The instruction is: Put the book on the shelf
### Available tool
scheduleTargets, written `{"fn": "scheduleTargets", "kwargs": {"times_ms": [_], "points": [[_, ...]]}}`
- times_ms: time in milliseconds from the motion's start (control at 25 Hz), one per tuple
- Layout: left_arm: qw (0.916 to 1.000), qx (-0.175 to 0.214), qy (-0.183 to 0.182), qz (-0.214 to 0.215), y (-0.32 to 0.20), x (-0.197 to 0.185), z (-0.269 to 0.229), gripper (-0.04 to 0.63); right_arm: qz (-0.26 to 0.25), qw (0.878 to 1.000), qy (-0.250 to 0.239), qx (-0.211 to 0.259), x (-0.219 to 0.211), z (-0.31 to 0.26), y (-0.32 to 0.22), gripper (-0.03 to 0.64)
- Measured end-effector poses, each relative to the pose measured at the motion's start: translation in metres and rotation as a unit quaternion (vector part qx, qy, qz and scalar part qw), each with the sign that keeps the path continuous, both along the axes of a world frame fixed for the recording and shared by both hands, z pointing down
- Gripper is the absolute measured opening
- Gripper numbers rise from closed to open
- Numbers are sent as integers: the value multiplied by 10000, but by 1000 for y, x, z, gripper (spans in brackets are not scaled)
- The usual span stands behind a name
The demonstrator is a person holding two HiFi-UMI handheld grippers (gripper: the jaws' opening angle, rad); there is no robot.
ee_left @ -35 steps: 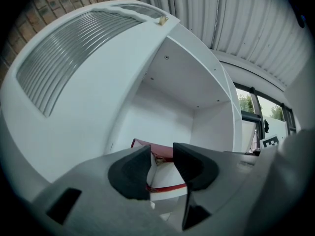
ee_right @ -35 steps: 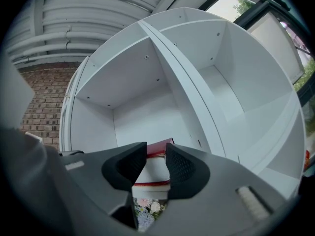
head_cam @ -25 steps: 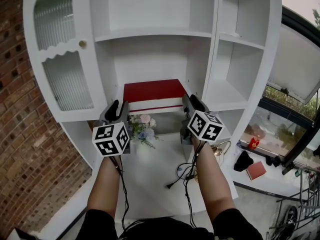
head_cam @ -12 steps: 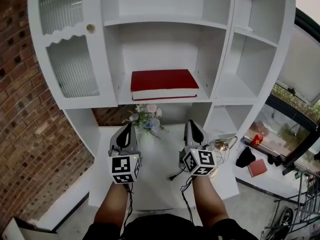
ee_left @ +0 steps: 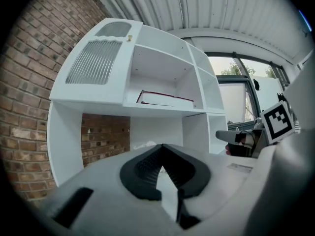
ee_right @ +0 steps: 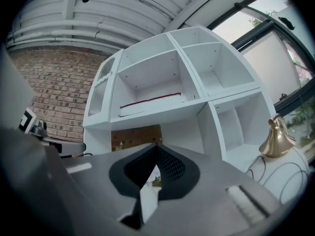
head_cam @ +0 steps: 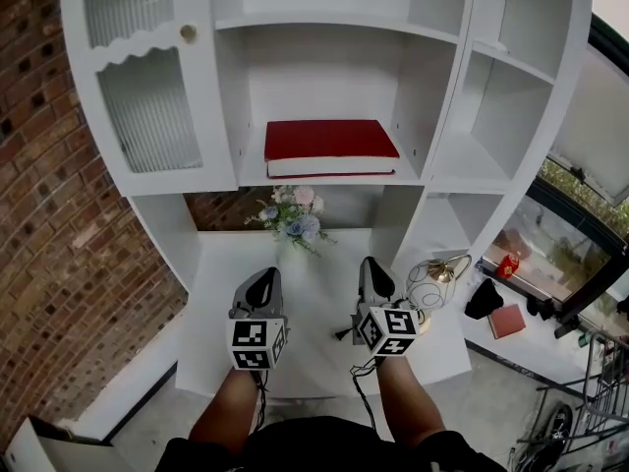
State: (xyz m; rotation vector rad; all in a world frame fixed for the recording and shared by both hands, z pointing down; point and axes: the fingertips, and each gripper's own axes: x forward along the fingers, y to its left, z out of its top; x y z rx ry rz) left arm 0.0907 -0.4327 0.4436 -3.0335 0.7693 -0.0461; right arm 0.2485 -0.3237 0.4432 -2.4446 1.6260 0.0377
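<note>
A red book [head_cam: 329, 140] lies flat on the middle shelf of the white cabinet [head_cam: 432, 180]; it shows too as the book [ee_left: 162, 99] in the left gripper view and the book [ee_right: 150, 103] in the right gripper view. My left gripper [head_cam: 262, 282] hangs low over the white desk [head_cam: 221, 293], shut, with nothing between its jaws. Beside it my right gripper [head_cam: 370, 272] is likewise shut and empty. Both sit well below and in front of the book. In the gripper views the left gripper [ee_left: 161, 148] and the right gripper [ee_right: 157, 146] show tips that meet.
A small bouquet [head_cam: 293, 220] stands at the desk's back under the shelf. A wire globe with a gold bell [head_cam: 435, 278] is right of my right gripper, cables [head_cam: 346, 334] trail on the desk. A brick wall [head_cam: 59, 214] is left; a glass cabinet door [head_cam: 147, 101] is shut.
Both grippers pulled back and down from the shelf to over the desk, leaving the book on the shelf. Their jaws went from open to shut.
</note>
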Motion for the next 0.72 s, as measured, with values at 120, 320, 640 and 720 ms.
{"fn": "scheduleTargets", "kwargs": {"times_ms": [120,320,640,720], "points": [[10000,-17,-9,1,2,-4,1,3,3,10000,-10,-41,-5,1,5,9],[10000,-56,-29,53,9,-9,3,3,40,9999,46,-143,-14,3,12,9],[9998,-51,32,185,20,-9,1,3,15,9997,82,-217,-23,4,19,9],[9998,122,9,156,23,-11,-3,3,-6,9997,94,-237,-26,4,20,9]]}}
